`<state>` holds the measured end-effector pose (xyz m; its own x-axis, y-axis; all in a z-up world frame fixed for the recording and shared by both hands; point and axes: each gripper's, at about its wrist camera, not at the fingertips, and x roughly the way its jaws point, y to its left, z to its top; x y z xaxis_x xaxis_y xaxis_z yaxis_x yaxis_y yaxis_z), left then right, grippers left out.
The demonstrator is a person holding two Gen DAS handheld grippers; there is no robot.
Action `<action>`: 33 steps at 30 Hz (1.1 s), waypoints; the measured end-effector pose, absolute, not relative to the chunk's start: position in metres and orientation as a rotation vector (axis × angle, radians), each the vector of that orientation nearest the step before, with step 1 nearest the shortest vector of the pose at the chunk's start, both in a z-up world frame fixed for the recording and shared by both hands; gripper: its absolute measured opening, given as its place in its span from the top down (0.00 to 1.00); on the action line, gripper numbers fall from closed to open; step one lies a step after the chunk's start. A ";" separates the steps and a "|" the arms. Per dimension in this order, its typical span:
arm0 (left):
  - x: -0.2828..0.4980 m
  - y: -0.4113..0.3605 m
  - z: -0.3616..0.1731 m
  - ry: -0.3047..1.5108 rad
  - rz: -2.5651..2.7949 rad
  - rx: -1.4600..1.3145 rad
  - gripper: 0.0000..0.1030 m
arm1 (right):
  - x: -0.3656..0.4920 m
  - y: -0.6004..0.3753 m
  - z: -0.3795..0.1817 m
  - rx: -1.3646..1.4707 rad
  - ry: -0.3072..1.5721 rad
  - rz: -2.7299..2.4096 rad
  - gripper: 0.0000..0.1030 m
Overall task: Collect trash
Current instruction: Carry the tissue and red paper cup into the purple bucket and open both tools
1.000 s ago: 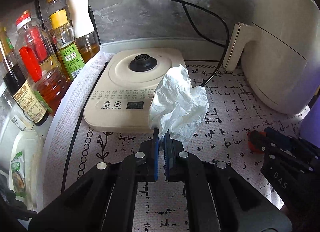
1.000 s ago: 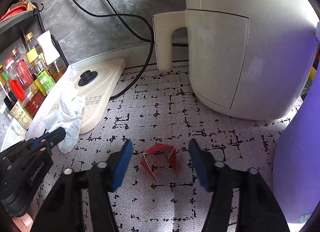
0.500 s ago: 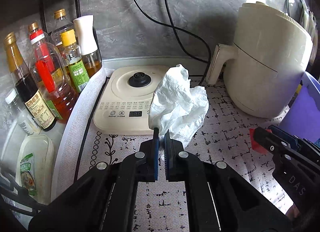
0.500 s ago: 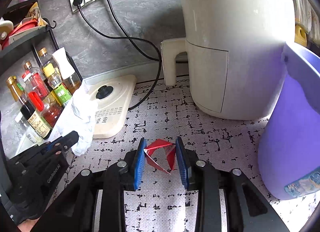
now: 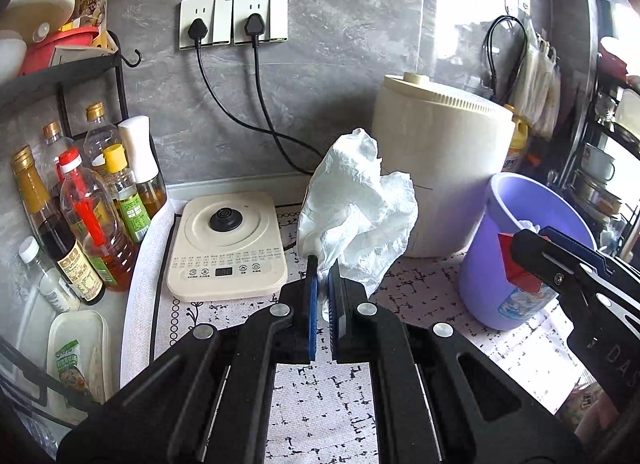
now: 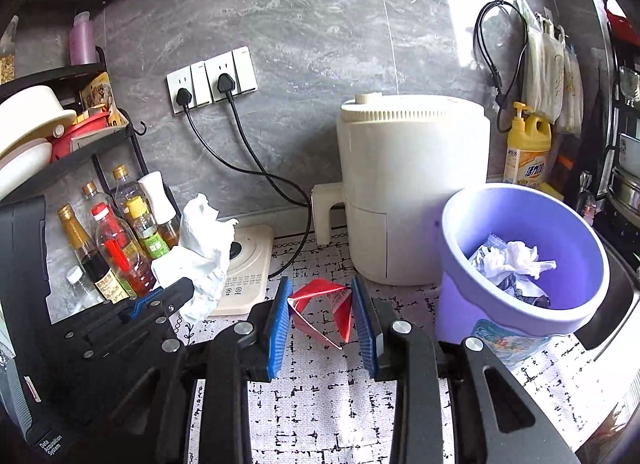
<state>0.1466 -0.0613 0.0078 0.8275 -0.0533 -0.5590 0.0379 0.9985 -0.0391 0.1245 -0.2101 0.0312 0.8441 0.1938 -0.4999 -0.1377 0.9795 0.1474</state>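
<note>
Tissue (image 5: 356, 216) pinched in my left gripper (image 5: 323, 296); red wrapper (image 6: 322, 310) clamped in right gripper (image 6: 323, 320).
Both look light and crushable; I judge edge grips adequate for the purple bin (image 6: 520, 304).

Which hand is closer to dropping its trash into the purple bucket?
Right. The right gripper holds the red wrapper right beside the purple bucket; the left gripper, clamping the white tissue, is farther away.

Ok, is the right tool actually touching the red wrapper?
Touching. In the right wrist view both blue pads of the right tool press the sides of the folded red wrapper, which hangs clear of the counter mat.
</note>
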 end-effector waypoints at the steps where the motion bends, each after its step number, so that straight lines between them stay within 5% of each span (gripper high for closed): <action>1: 0.144 -0.066 0.013 0.591 -0.061 -0.020 0.95 | 0.118 -0.214 0.038 0.111 0.524 0.165 0.71; 17: 0.134 -0.153 0.062 0.526 -0.295 0.017 0.95 | 0.066 -0.290 0.100 0.143 0.400 -0.017 0.71; 33: 0.185 -0.225 0.062 0.558 -0.291 0.064 0.95 | 0.119 -0.377 0.089 0.226 0.406 -0.051 0.71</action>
